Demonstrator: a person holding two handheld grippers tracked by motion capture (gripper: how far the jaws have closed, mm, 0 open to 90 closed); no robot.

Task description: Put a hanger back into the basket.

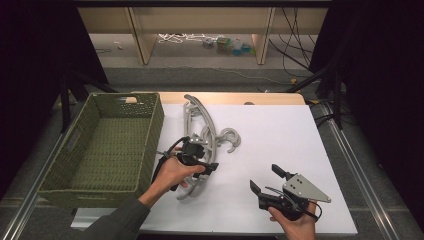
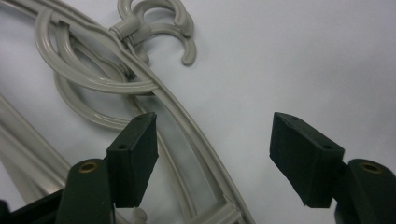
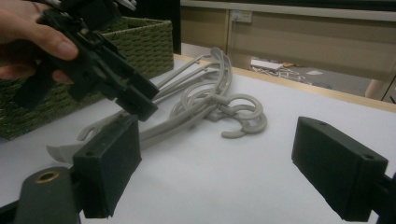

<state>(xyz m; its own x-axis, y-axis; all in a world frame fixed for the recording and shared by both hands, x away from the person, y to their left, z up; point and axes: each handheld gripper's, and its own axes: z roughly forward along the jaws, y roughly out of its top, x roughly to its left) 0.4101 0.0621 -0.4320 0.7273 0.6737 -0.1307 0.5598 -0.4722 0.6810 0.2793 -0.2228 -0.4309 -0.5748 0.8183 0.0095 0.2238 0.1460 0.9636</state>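
Several grey plastic hangers [image 1: 202, 117] lie tangled in the middle of the white table, hooks [image 1: 229, 140] pointing right. My left gripper [image 1: 207, 154] hovers open low over their near arms. In the left gripper view, one curved hanger arm [image 2: 187, 135] runs up between the open jaws of my left gripper [image 2: 215, 123], with the hooks [image 2: 173, 18] beyond. My right gripper [image 1: 265, 178] is open and holds nothing, near the front right of the table. In the right gripper view, my right gripper [image 3: 215, 135] faces the hangers [image 3: 210, 100] and my left gripper [image 3: 135, 100].
A green woven basket [image 1: 150, 145], with nothing in it, stands at the table's left, beside the hangers, and shows again as the basket [image 3: 144, 37] in the right gripper view. White tabletop [image 1: 285, 135] stretches right of the hangers. Shelving and cables lie beyond the far edge.
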